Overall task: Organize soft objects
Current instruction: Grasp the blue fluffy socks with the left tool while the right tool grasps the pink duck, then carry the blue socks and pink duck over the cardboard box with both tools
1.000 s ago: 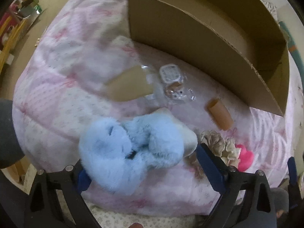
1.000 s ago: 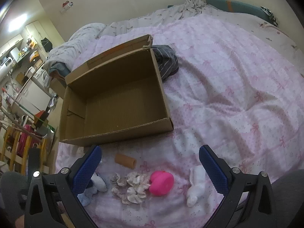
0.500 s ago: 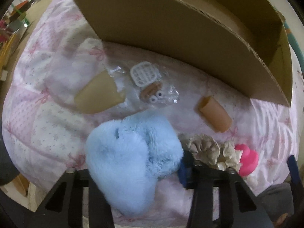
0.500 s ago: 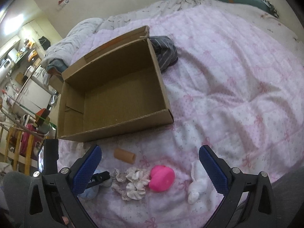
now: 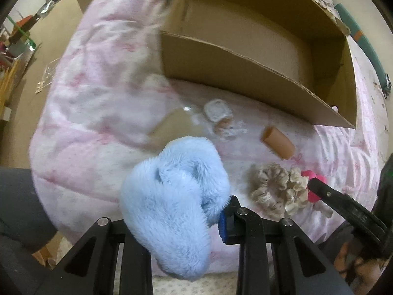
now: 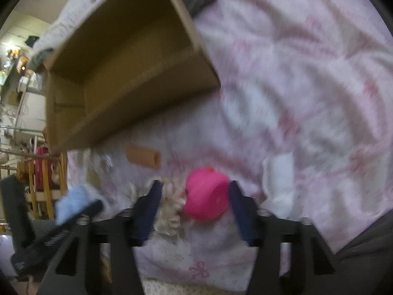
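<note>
While the left gripper (image 5: 181, 221) clamps the blue plush (image 5: 172, 196) (one pad buried), the right gripper (image 6: 195, 205) closes around a blurred pink toy (image 6: 206, 194).

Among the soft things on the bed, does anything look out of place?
Yes. A clear packet holding small hard-looking items and a cardboard tube lie on the quilt before the box, among the soft items. They do not look soft.

Both wrist views look steeply down, close over the bed (image 5: 103, 113), sharing the cardboard box (image 5: 245, 73) and pink toy (image 6: 206, 196).
</note>
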Motion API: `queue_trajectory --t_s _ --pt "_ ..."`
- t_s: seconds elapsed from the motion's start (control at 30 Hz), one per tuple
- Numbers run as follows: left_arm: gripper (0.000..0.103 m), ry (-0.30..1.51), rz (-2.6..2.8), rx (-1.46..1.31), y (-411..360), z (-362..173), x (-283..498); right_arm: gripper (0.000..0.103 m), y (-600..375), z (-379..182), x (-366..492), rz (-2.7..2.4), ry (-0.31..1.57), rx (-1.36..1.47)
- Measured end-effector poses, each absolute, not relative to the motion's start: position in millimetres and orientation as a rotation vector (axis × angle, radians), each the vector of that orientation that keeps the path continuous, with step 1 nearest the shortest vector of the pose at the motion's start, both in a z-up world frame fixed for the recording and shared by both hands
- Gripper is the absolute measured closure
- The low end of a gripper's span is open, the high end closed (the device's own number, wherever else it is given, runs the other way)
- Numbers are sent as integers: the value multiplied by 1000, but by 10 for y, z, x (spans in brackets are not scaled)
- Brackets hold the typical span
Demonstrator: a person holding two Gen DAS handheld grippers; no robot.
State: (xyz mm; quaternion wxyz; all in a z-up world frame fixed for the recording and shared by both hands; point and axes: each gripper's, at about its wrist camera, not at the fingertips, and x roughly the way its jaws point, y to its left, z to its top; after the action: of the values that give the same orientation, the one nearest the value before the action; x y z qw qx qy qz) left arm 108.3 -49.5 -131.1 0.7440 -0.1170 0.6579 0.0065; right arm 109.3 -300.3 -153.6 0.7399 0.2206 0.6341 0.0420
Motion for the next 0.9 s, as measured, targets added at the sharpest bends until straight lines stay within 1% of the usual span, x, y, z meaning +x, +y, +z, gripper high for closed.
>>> queue_trajectory --t_s 0.1,0.17,0.27,0.4,0.53,0.67,0.9 --pt "77 1428 10 -260 -433 -1269 1060 53 -2960 -1629 1077 60 1416 465" --pt "77 1409 7 -244 -424 -1269 1072 62 -2965 -1663 1067 53 1418 472" --pt "77 1388 -6 -219 -444 -1236 1058 68 -2984 -1638 1058 47 1399 480" --pt "77 1378 -13 -209 -226 -1074 928 76 -3011 -1574 1068 64 1363 504" --pt "77 1379 -10 -223 -189 -1068 916 78 -3089 -1420 1065 89 1300 563" --pt "77 1377 -5 -242 -68 -1001 869 79 -3013 -1315 1043 129 1264 524" --pt "77 1345 27 -179 -74 -987 872 79 -2880 -1237 1050 189 1225 503"
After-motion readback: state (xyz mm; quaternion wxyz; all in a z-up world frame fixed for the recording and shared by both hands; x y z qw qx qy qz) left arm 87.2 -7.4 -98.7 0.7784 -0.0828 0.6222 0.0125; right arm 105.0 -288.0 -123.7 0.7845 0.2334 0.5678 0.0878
